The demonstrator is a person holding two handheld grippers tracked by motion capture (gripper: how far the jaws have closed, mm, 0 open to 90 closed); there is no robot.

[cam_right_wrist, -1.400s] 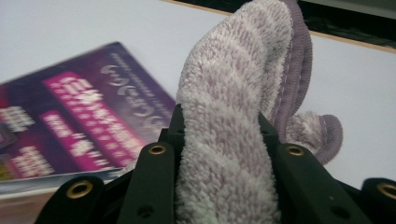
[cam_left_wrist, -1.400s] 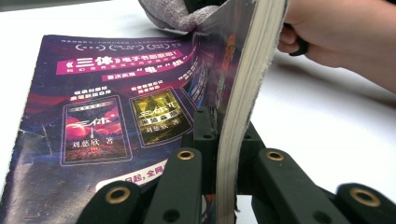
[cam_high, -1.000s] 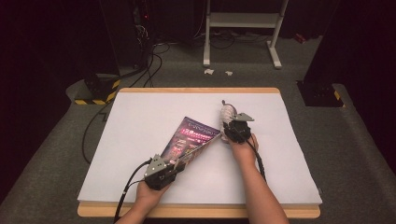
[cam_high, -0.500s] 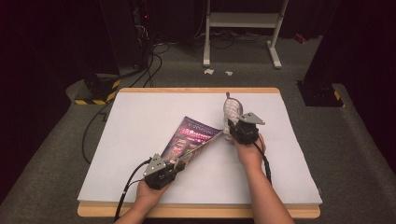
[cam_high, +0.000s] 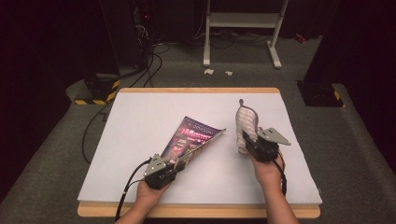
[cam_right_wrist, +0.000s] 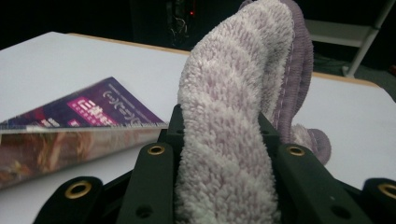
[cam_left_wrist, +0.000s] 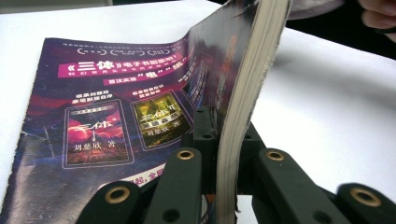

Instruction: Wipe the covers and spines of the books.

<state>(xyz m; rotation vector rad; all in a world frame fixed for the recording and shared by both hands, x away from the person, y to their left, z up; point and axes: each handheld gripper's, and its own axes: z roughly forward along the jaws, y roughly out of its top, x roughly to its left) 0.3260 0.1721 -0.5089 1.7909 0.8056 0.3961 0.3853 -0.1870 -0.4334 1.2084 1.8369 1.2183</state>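
Observation:
A paperback book (cam_high: 195, 136) with a purple cover lies on the white table (cam_high: 140, 121), its near edge raised. My left gripper (cam_high: 179, 163) is shut on that raised edge; in the left gripper view the page block (cam_left_wrist: 240, 107) stands between the jaws of my left gripper (cam_left_wrist: 224, 140) and the cover (cam_left_wrist: 102, 116) curves down to the table. My right gripper (cam_high: 247, 141) is to the right of the book, shut on a fluffy pale pink towel (cam_high: 246, 120) that stands up from it. The towel (cam_right_wrist: 233, 116) rises between the jaws of my right gripper (cam_right_wrist: 223, 140), with the book (cam_right_wrist: 88, 116) off to the left.
The table's wooden rim (cam_high: 196, 210) runs along the near side. On the grey floor behind are black cables (cam_high: 154, 60), a yellow-and-black striped base (cam_high: 95, 91) and a white metal stand (cam_high: 243, 23). A black block (cam_high: 320, 93) sits off the far right corner.
My right gripper has carried the towel to the right and upward, away from the book. The left gripper and the book have stayed put.

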